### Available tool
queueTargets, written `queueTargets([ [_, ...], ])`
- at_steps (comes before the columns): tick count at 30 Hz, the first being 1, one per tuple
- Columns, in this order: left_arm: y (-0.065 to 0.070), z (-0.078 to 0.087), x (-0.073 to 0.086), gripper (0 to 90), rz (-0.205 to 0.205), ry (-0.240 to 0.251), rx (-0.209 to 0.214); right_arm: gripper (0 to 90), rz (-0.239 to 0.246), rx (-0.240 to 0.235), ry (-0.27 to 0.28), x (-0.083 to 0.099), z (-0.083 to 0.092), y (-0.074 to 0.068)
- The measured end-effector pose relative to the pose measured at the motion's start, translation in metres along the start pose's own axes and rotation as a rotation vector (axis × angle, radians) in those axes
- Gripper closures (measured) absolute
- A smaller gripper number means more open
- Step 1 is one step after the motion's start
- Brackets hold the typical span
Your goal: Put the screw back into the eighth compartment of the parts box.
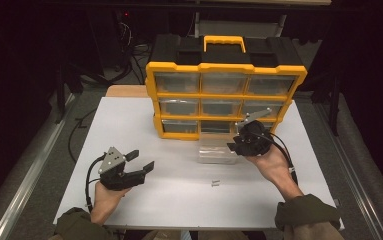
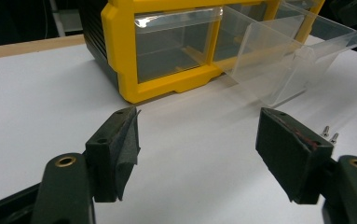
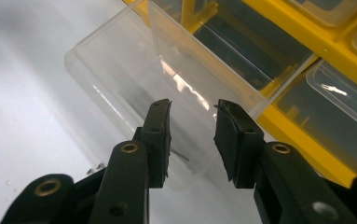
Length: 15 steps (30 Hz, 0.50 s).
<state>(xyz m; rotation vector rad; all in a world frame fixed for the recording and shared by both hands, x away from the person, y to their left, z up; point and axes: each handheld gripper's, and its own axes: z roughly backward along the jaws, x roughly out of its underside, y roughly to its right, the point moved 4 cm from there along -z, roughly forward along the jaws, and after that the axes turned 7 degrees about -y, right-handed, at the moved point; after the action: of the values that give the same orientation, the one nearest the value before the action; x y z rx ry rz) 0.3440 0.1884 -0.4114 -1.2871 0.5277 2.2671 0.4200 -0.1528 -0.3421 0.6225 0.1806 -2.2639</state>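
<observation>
- Right gripper hovers over the clear drawer, jaws partly apart, holding nothing
- Drawer lies on the table, pulled out from the organizer, bottom row
- Left gripper wide open and empty, well apart
- To work well: keep jaws clear of the thin drawer wall
- Two screws lie near, in front of the drawer

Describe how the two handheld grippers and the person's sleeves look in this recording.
Both the left gripper and the right gripper are black, each topped by a grey three-cornered plate and trailing a black cable. Their fingers carry flat dark pads, with brass-coloured rivets at the joints. The sleeves are olive green, and the hands are bare.
</observation>
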Motion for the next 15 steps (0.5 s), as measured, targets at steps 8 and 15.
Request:
queueTargets([
  [8, 0.0, -0.001, 0.0, 30.6, -0.003, -0.007, -0.002, 64.7, -0.004, -0.02, 0.035, 0.013, 0.013, -0.005],
  [15, 0.0, -0.002, 0.0, 30.6, -0.006, -0.011, -0.003, 64.8, -0.008, -0.039, 0.05, 0.024, 0.018, -0.012],
])
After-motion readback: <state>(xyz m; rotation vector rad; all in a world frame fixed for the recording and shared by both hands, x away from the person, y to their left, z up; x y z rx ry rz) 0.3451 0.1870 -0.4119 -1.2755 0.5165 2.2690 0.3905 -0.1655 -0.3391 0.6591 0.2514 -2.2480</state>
